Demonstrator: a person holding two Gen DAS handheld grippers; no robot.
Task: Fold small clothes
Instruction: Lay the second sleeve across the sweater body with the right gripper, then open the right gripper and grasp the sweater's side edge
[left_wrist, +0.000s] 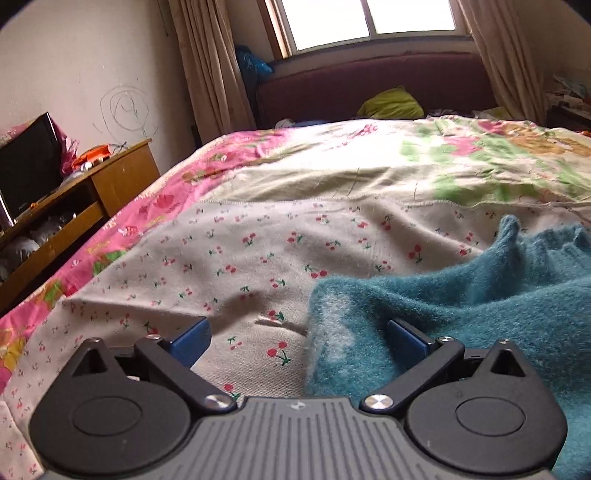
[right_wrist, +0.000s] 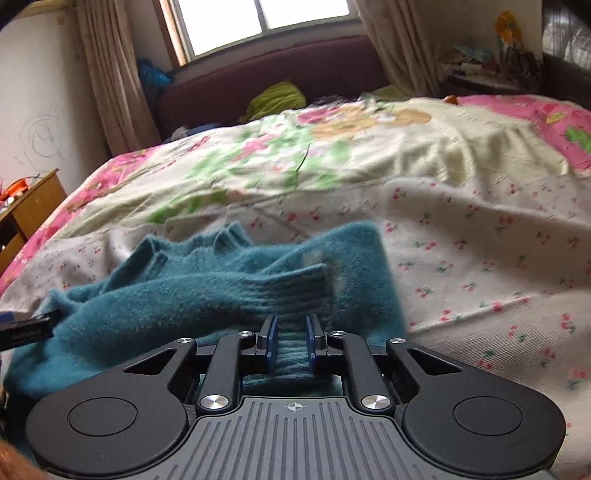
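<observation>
Right tool (right_wrist: 291, 345) sat bottom centre of its view, pads nearly together and clamped on a bunched strip of the teal sweater (right_wrist: 207, 291), ribbed cuff just above; likely gripping the sleeve to carry it over for a fold. Left tool (left_wrist: 299, 341) had its jaws wide apart, nothing pinched; the right-hand pad lay against the sweater's edge, probably lining up a grab on the hem. Sweater lay crumpled, not yet folded, on the cherry-print sheet (left_wrist: 229, 258) over the bed, floral quilt (left_wrist: 369, 162) behind. Room: window (left_wrist: 369, 22) top centre with curtains, maroon headboard (left_wrist: 369, 85), wooden cabinet (left_wrist: 122, 177) mid-left.
</observation>
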